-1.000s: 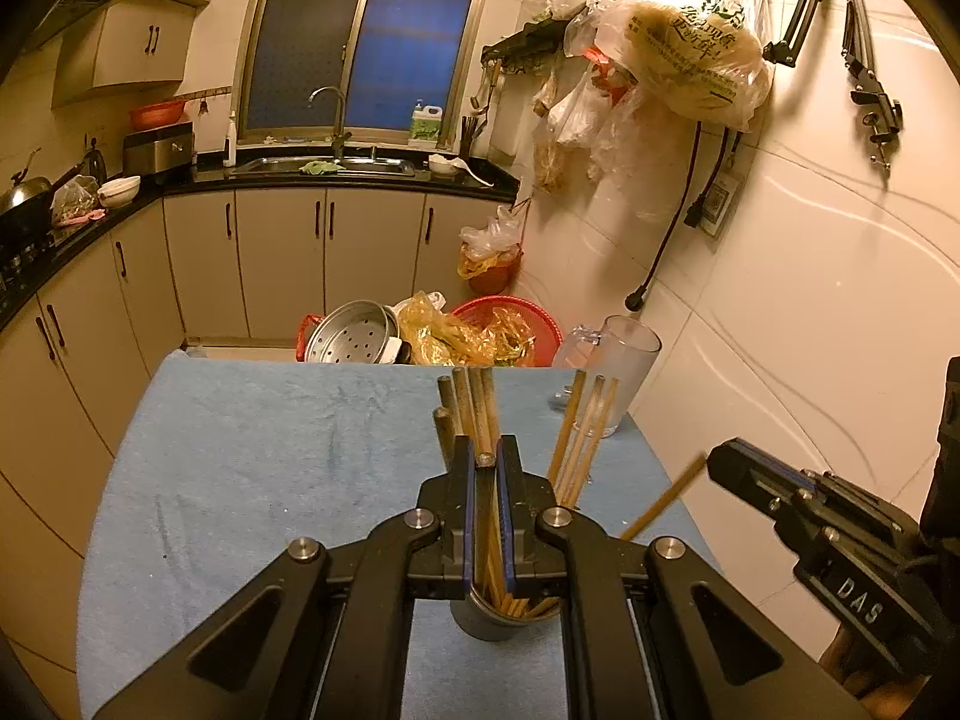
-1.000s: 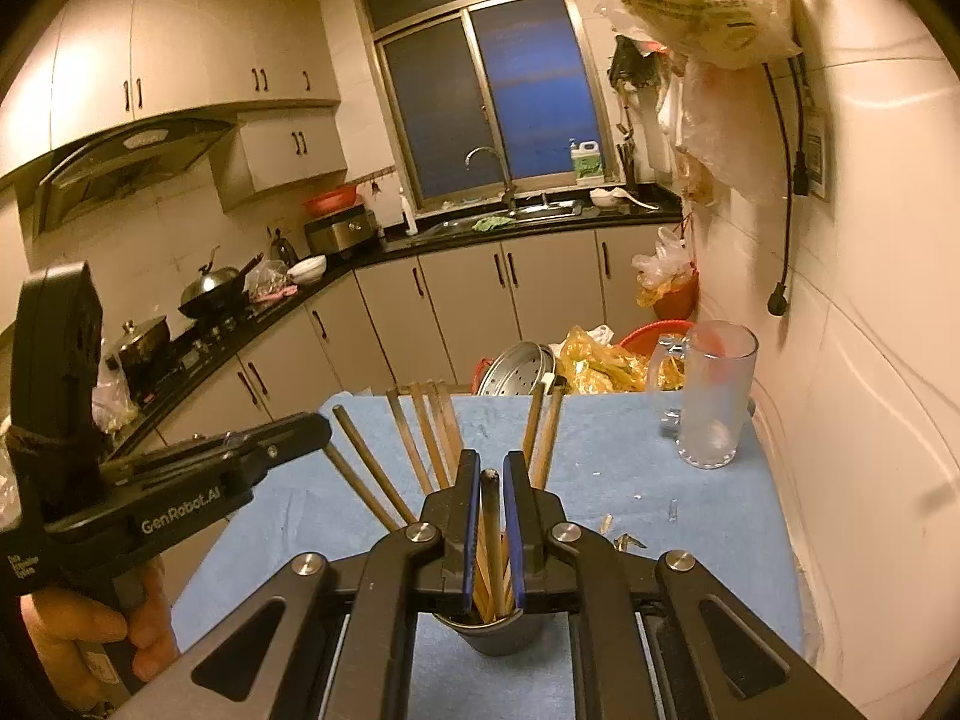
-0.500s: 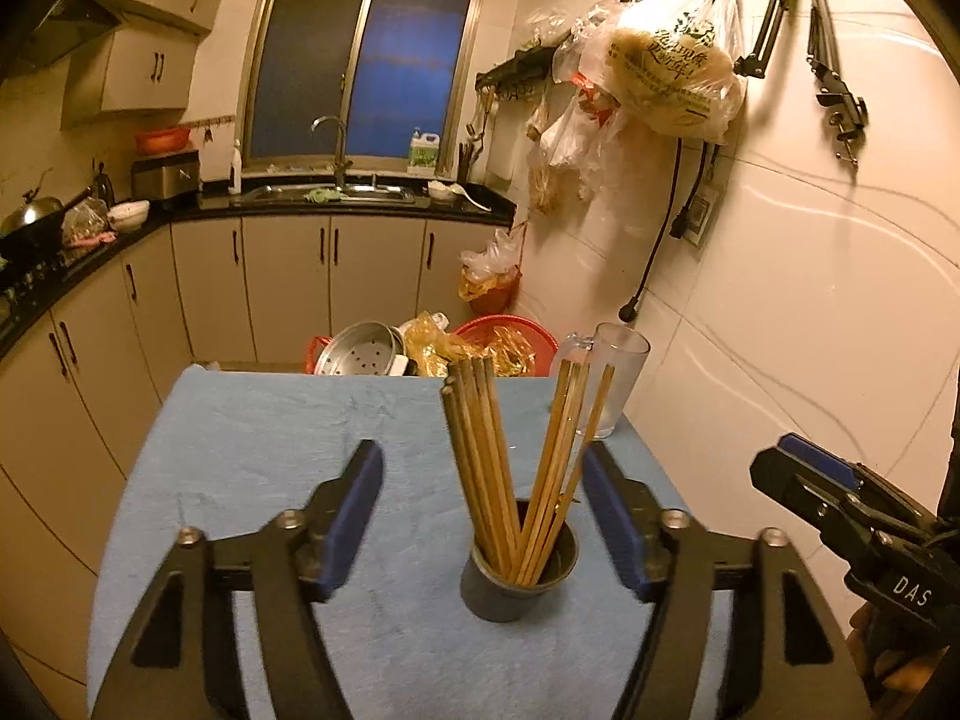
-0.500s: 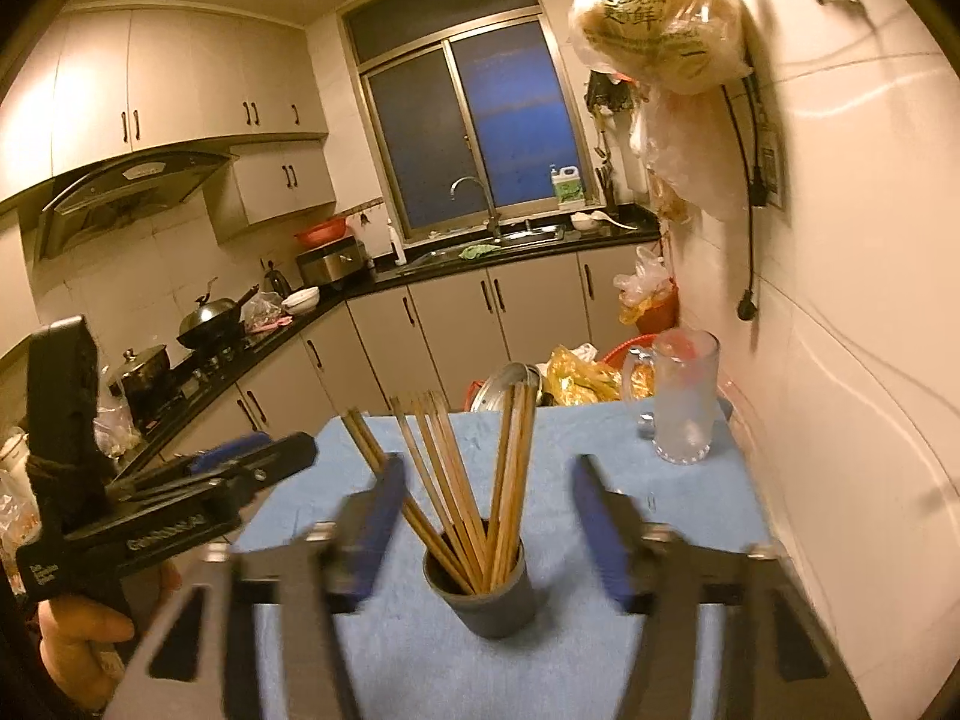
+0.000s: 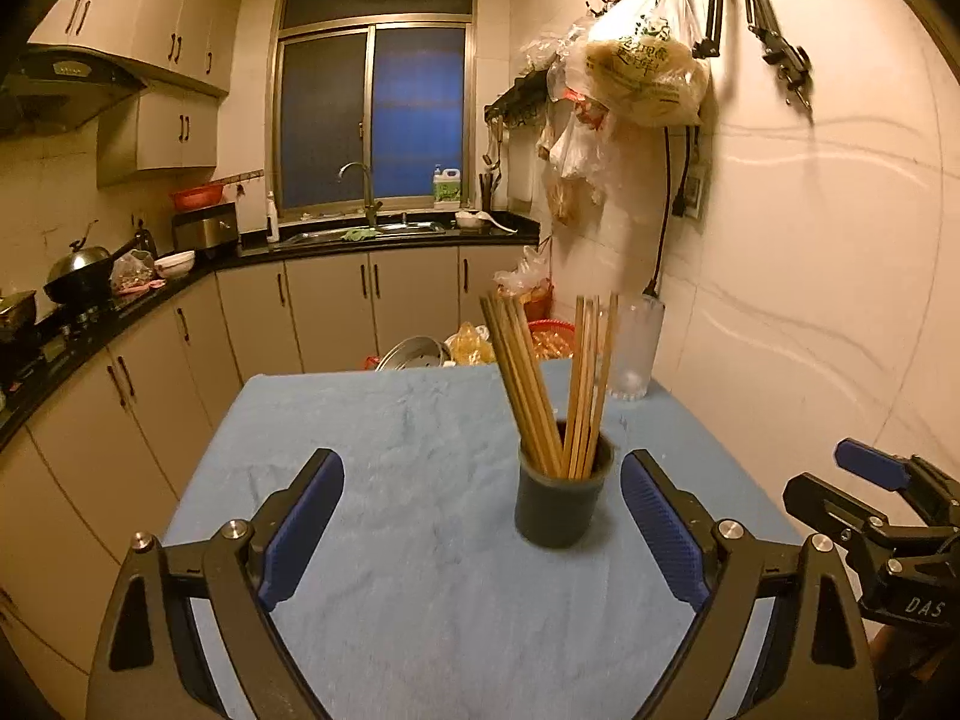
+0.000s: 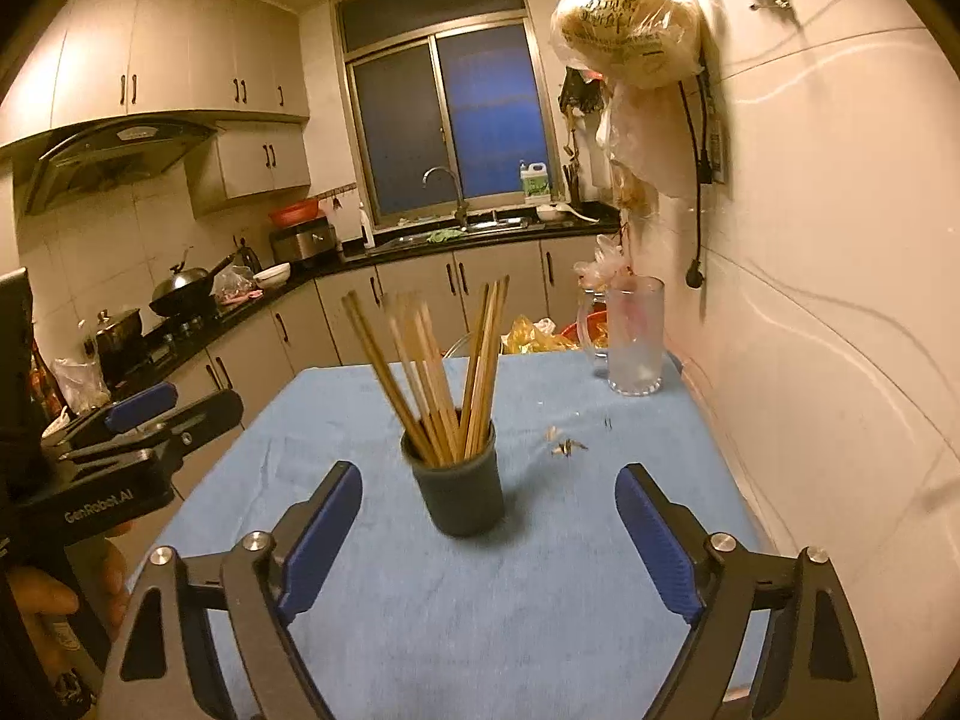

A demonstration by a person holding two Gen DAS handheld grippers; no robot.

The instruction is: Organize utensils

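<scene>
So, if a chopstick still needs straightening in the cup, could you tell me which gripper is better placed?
Slightly the right gripper: its view shows the cup almost centred between its open fingers, whereas it sits off-centre for the left gripper.

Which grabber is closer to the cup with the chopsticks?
About equal; I can't pick. The left gripper and right gripper are both open, each short of the cup, touching nothing.

A glass mug (image 6: 636,336) stood at the blue cloth's (image 6: 480,600) far right; bagged bread (image 6: 630,12) hung upper right
</scene>
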